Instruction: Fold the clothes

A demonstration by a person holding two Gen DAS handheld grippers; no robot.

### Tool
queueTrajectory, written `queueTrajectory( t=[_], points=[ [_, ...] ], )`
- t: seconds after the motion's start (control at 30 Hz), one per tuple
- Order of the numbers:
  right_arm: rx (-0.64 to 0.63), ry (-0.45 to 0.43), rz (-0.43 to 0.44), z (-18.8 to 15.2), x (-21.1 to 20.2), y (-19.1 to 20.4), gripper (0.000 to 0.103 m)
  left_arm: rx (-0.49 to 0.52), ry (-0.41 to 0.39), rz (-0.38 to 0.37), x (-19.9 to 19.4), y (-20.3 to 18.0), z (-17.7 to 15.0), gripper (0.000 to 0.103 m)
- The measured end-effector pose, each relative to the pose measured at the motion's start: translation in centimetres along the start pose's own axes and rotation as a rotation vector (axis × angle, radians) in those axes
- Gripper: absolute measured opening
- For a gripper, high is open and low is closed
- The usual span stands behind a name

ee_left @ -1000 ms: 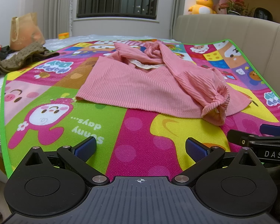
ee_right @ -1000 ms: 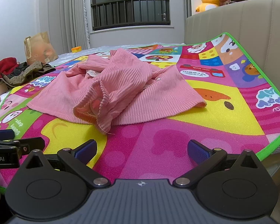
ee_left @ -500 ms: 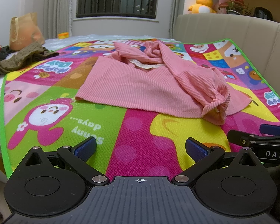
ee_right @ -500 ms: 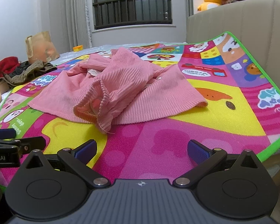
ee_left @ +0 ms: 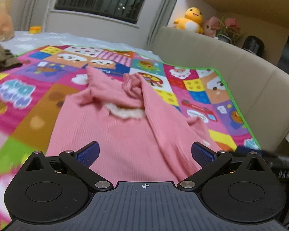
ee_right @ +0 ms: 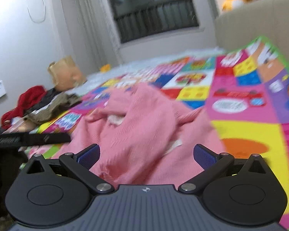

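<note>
Both claws gape over rumpled pink top (ee_left: 123, 134) on mat (ee_left: 192, 88): left claw (ee_left: 144, 152), right claw (ee_right: 146, 154), poised to pinch cloth.

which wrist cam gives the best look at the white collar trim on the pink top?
Left wrist. The white collar trim lies near frame centre on the pink top, its scalloped band exposed though slightly blurred. In the right wrist view, only a small patch of the trim peeks from under a fold, smeared by motion blur.
</note>
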State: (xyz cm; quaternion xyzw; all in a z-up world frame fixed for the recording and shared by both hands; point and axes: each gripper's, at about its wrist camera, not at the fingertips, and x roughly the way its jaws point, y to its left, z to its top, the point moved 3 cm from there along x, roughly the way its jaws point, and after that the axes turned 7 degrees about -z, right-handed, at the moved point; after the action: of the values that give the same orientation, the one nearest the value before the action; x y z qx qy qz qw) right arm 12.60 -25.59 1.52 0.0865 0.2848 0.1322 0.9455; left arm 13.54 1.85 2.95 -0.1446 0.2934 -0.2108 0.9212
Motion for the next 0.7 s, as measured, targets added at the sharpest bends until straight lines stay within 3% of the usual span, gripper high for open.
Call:
queueTrajectory(
  t=[0.13,0.2,0.3,0.4,0.57,0.7],
  points=[
    [0.01,0.156,0.143,0.6,4.0,1.3,0.103,-0.044,0.054,-0.005,3.2,2.1,1.0,0.103],
    [-0.027,0.19,0.137,0.6,5.5,2.1,0.103,-0.066,0.081,-0.008,4.8,3.1,1.5,0.103],
    [-0.208,0.093,-0.017,0.9,6.1,3.3,0.103,-0.099,0.122,-0.012,7.1,4.7,2.3,0.103],
    [-0.383,0.085,-0.112,0.6,6.8,4.3,0.103,-0.131,0.144,-0.021,8.8,6.2,2.1,0.103],
    [-0.517,0.179,-0.097,-0.5,8.1,5.6,0.103,-0.126,0.117,-0.053,8.7,7.0,1.2,0.103],
    [-0.82,0.161,-0.176,-1.2,9.4,7.5,0.103,-0.079,0.135,-0.072,8.6,6.7,1.2,0.103]
  ],
)
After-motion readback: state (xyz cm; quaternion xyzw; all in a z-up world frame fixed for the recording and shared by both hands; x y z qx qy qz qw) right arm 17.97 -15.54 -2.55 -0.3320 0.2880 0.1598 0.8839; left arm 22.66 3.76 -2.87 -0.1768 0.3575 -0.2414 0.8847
